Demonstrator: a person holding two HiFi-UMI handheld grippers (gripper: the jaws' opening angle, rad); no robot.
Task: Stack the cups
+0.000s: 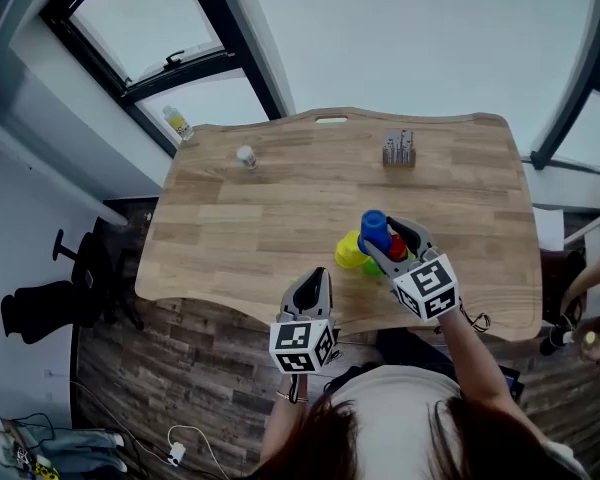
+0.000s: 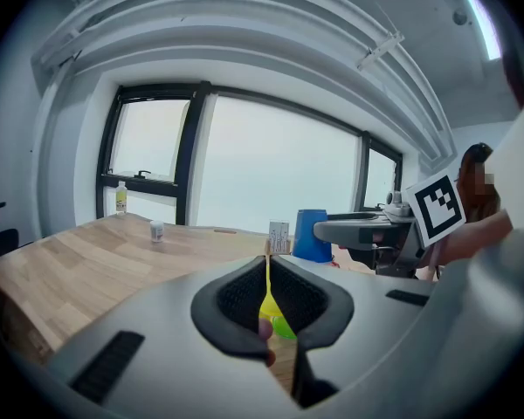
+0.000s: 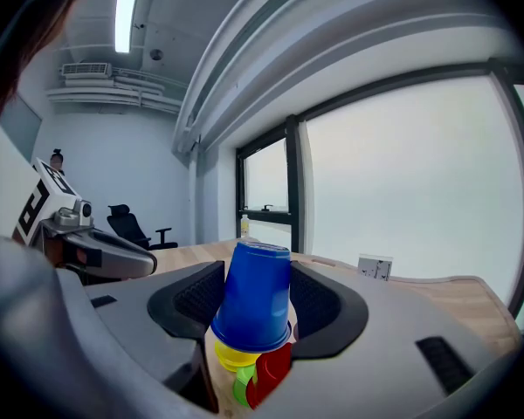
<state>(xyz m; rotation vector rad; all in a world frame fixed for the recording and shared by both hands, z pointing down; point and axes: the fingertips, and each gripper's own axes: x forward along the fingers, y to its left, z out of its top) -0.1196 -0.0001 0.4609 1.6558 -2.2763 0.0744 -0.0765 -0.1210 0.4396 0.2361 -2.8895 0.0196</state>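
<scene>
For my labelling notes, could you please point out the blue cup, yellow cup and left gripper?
blue cup [image 1: 375,230], head view, middle of body
yellow cup [image 1: 348,252], head view, visible left side
left gripper [image 1: 320,274], head view, between fingertips

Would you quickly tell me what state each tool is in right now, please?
Left tool: closed, holding nothing.
Right tool: closed on the upside-down blue cup.

The table [image 1: 280,218] is seen as pale wood with visible grain and a matt finish. The blue cup [image 3: 253,299], yellow cup [image 3: 233,356], red cup [image 3: 273,368] and green cup [image 3: 242,387] are shown as smooth, glossy plastic. The right gripper [image 3: 255,278] is cased in matt grey plastic, and its pads [image 3: 196,295] are dark and finely textured. The floor [image 1: 210,368] is laid with dark wood planks.
</scene>
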